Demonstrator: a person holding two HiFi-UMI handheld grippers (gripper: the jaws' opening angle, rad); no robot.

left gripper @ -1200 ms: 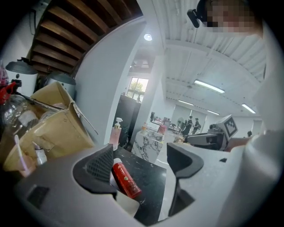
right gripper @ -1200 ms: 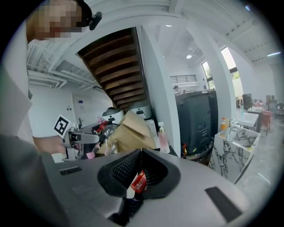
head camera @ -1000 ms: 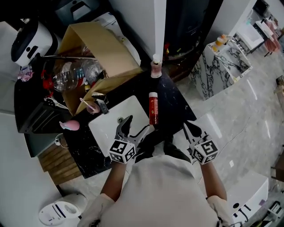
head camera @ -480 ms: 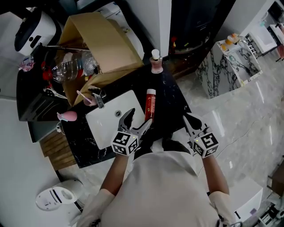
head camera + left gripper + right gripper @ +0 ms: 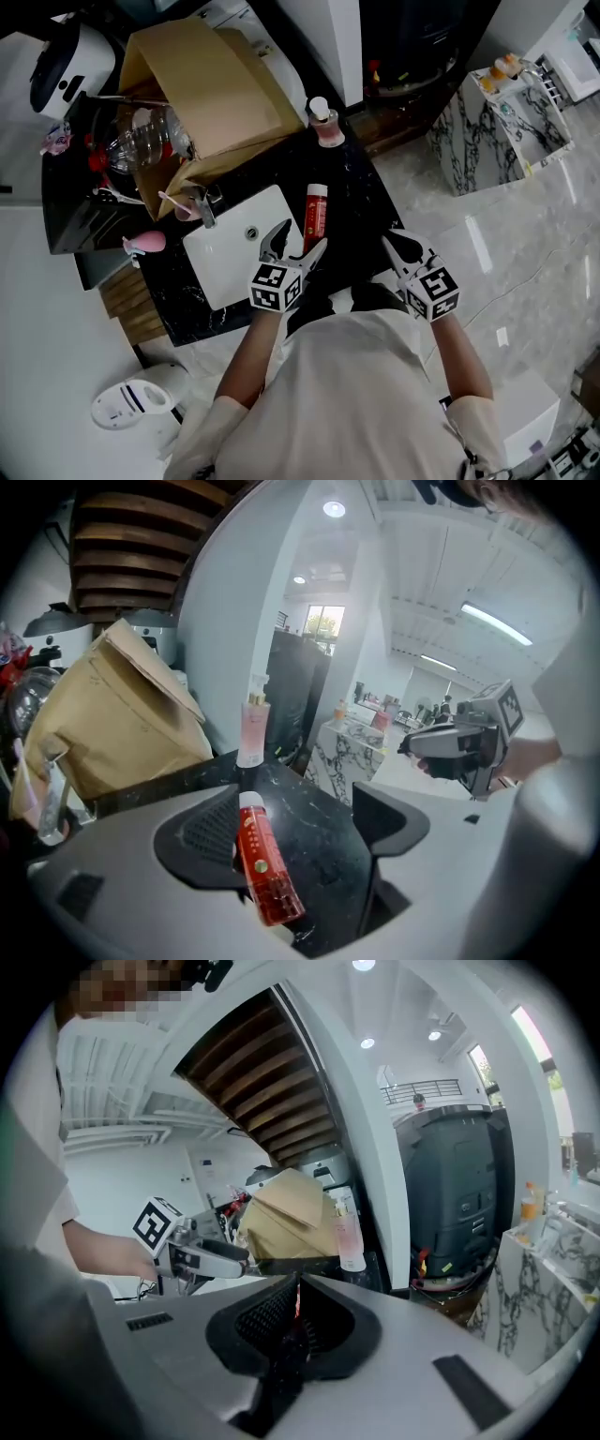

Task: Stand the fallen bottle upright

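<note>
A red bottle (image 5: 315, 212) with a white cap lies flat on the black counter (image 5: 361, 211), just right of the white sink (image 5: 230, 258). My left gripper (image 5: 298, 244) is open right at the bottle's near end. In the left gripper view the red bottle (image 5: 263, 869) lies between the jaws, close against the left one, with its cap pointing away. My right gripper (image 5: 403, 247) hovers off the counter's right front corner, shut and empty; in the right gripper view its pads (image 5: 281, 1321) meet.
An upright pink pump bottle (image 5: 323, 125) stands at the counter's back edge. A cardboard box (image 5: 202, 89) full of clutter sits behind the sink, with a faucet (image 5: 202, 202) before it. A pink object (image 5: 142, 244) lies left of the sink. Pale floor (image 5: 487, 244) lies to the right.
My left gripper has edged forward to the bottle's near end, still open. The bottle still lies flat. The right gripper stays shut near the counter corner.
</note>
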